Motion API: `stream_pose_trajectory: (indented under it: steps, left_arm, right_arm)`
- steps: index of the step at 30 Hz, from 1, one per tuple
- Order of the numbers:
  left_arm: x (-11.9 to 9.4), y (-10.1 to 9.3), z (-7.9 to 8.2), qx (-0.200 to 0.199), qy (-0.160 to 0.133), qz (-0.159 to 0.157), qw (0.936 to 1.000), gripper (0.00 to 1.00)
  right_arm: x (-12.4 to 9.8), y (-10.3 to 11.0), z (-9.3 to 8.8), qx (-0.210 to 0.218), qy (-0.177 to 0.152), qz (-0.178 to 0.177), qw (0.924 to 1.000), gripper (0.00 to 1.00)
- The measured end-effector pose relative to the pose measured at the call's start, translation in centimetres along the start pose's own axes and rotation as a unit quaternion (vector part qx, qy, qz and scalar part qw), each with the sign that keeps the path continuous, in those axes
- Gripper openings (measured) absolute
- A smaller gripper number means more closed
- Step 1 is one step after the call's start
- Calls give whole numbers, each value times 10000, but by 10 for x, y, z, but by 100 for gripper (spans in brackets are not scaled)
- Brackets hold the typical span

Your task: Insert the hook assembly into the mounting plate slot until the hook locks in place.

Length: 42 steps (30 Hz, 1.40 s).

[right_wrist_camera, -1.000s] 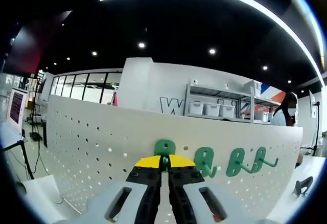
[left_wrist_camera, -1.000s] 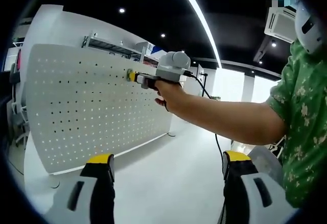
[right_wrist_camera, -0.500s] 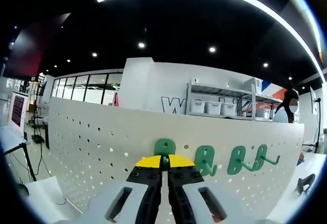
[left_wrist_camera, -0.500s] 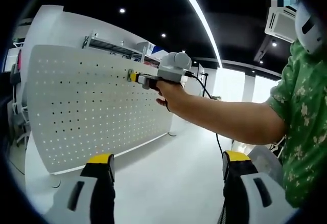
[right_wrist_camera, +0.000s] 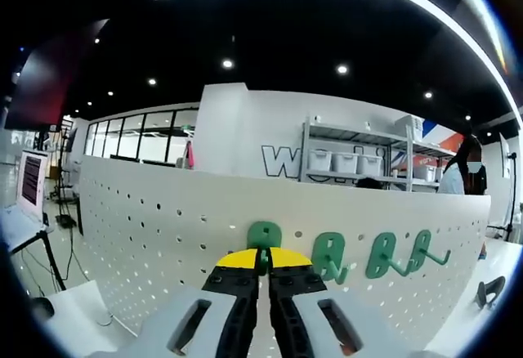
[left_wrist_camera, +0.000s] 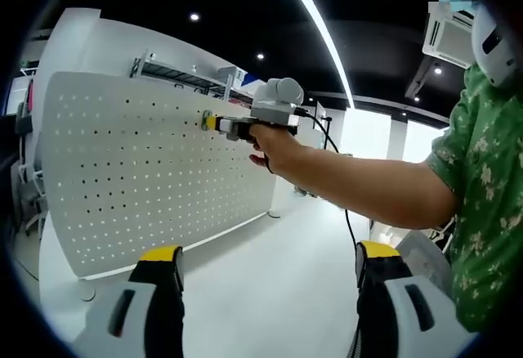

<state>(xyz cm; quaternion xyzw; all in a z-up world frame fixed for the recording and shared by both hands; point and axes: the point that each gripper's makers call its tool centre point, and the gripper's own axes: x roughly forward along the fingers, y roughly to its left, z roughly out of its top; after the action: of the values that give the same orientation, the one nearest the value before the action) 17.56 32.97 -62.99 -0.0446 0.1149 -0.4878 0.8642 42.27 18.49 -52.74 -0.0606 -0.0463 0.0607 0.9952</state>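
A white pegboard mounting plate (left_wrist_camera: 122,170) stands upright on the white table; it also spans the right gripper view (right_wrist_camera: 147,235). My right gripper (right_wrist_camera: 263,253) is shut on a green hook (right_wrist_camera: 263,235), pressed against the plate near its top edge. From the left gripper view, the right gripper (left_wrist_camera: 214,122) meets the plate with a person's hand (left_wrist_camera: 274,141) behind it. Three more green hooks (right_wrist_camera: 331,257) (right_wrist_camera: 382,253) (right_wrist_camera: 423,250) hang on the plate to the right. My left gripper (left_wrist_camera: 265,280) is open, low over the table, away from the plate.
The person's arm and green patterned sleeve (left_wrist_camera: 482,178) cross the left gripper view. A cable (left_wrist_camera: 347,227) hangs from the right gripper. Shelving with white bins (right_wrist_camera: 359,162) stands behind the plate. A dark object (right_wrist_camera: 488,291) lies on the table at right.
The right gripper has nudged slightly up against the plate, still shut on the hook. The left gripper has not moved.
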Motion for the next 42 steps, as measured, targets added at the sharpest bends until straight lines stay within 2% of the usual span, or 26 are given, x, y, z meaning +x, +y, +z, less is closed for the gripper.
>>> stream_pose_trajectory:
  steps: [2, 10, 17, 28, 31, 37, 42]
  left_arm:
    - [0, 0, 1, 11, -7, -2, 10000, 89]
    - [-1, 0, 2, 20, -23, 11, 10000, 89]
    - [-2, 0, 2, 48, -26, 22, 10000, 90]
    - [-2, -5, 5, 105, -34, 8, 9999, 90]
    - [-2, -6, 6, 114, -37, 17, 9999, 91]
    - [-2, -9, 7, 143, -35, 33, 9999, 92]
    - [-3, -13, 9, 161, -35, 67, 9998, 92]
  right_arm:
    - [-1, -2, 1, 140, -56, -27, 9999, 10]
    - [-3, -1, -1, 79, -72, -1, 9999, 9]
    - [-9, -3, -11, 88, -20, -36, 10000, 12]
    - [-15, -11, -3, 99, -116, -98, 9998, 26]
    - [-17, -10, -4, 157, -118, -63, 9998, 32]
    - [-26, -1, -4, 227, -171, 109, 9995, 37]
    - [-35, -2, -3, 327, -212, 137, 9991, 42]
